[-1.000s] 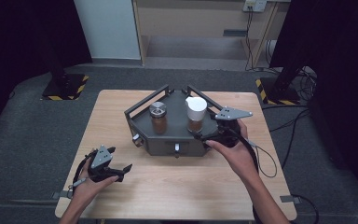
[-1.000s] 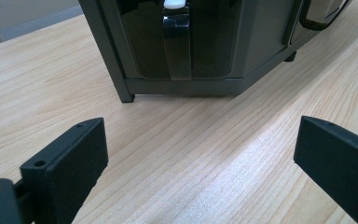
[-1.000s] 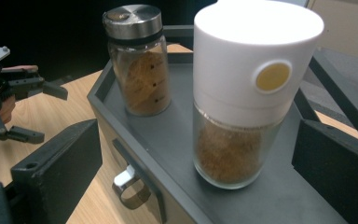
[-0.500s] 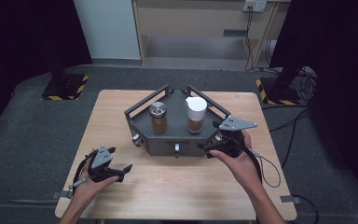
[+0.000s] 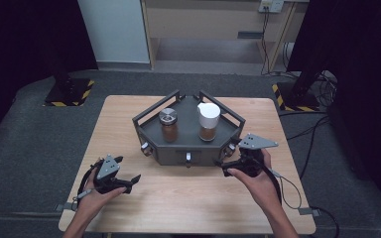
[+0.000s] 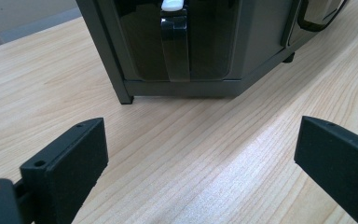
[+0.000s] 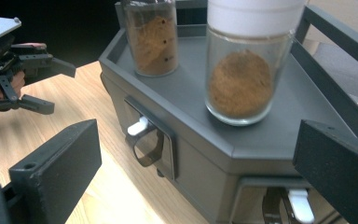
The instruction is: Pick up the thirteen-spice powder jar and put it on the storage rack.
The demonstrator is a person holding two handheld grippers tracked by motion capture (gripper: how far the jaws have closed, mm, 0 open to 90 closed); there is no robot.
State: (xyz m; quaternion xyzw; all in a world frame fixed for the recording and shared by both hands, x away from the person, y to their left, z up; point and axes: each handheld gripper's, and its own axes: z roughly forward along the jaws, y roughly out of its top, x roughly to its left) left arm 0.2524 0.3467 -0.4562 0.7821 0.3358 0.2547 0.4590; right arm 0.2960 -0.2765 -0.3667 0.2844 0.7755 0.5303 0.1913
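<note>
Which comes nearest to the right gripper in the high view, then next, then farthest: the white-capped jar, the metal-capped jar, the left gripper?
1. White-capped jar, on the right side of the grey rack, closest to the right gripper.
2. Metal-capped jar, on the rack's left side.
3. Left gripper, at the table's near left.

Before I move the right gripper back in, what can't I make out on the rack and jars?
- White-lidded jar: top cut off by the upper edge, right gripper view.
- Metal-lidded jar: lid cut off likewise.
- Rack: top and jars beyond the upper edge, left gripper view.
- Front levers: too small in the high view to tell their position.
- Drawer contents: hidden behind dark fronts.
</note>
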